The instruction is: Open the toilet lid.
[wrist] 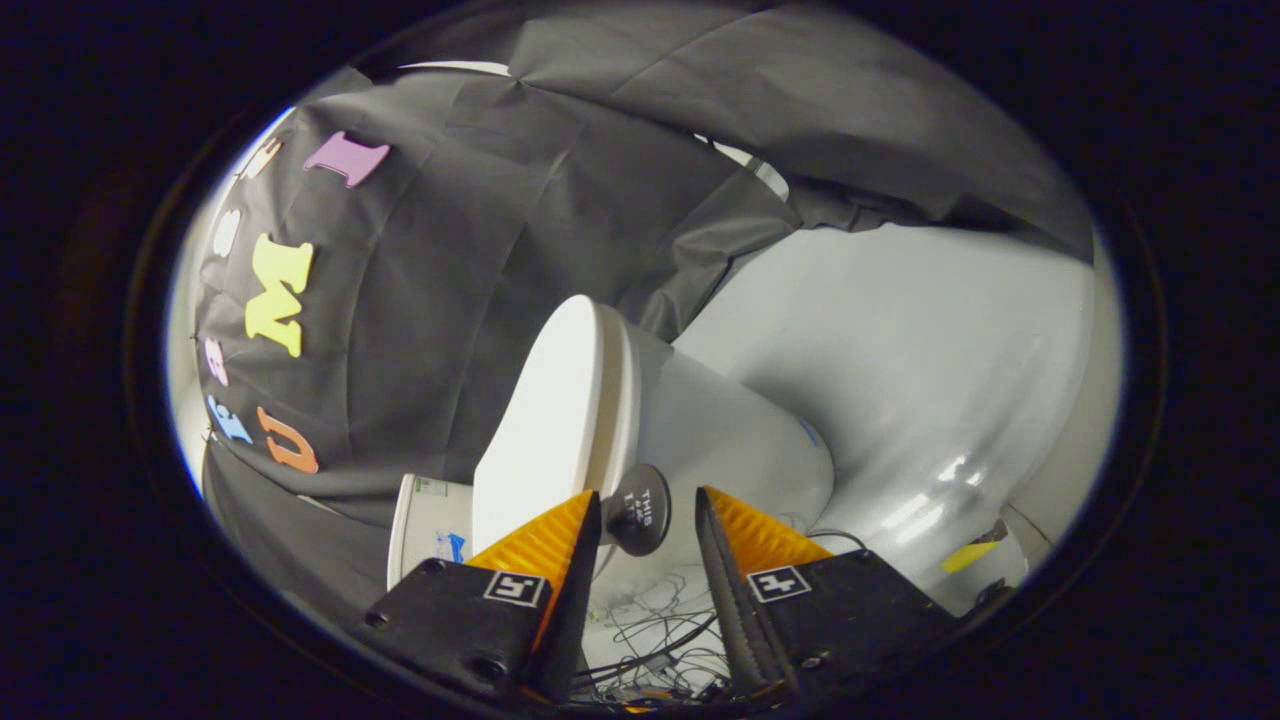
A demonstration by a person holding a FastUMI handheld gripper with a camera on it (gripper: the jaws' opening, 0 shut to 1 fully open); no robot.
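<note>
Toilet lid (pixel 548 420): we find it just ahead of the fingers and toward the left one, closed flat on the bowl (pixel 730 440).
Gripper (pixel 648 515): we note the 2 fingers apart, clamped on nothing.
Dark knob (pixel 638 508): it sits between the fingertips, nearer the left one, at the lid's edge; whether either tip touches it we cannot tell.
Key relation: the lid's long axis runs away from the fingers, so we judge the lift starts at the knob end.
Writing: the knob carries small white lettering, too small for us to read.
Below: loose cables (pixel 655 640).
</note>
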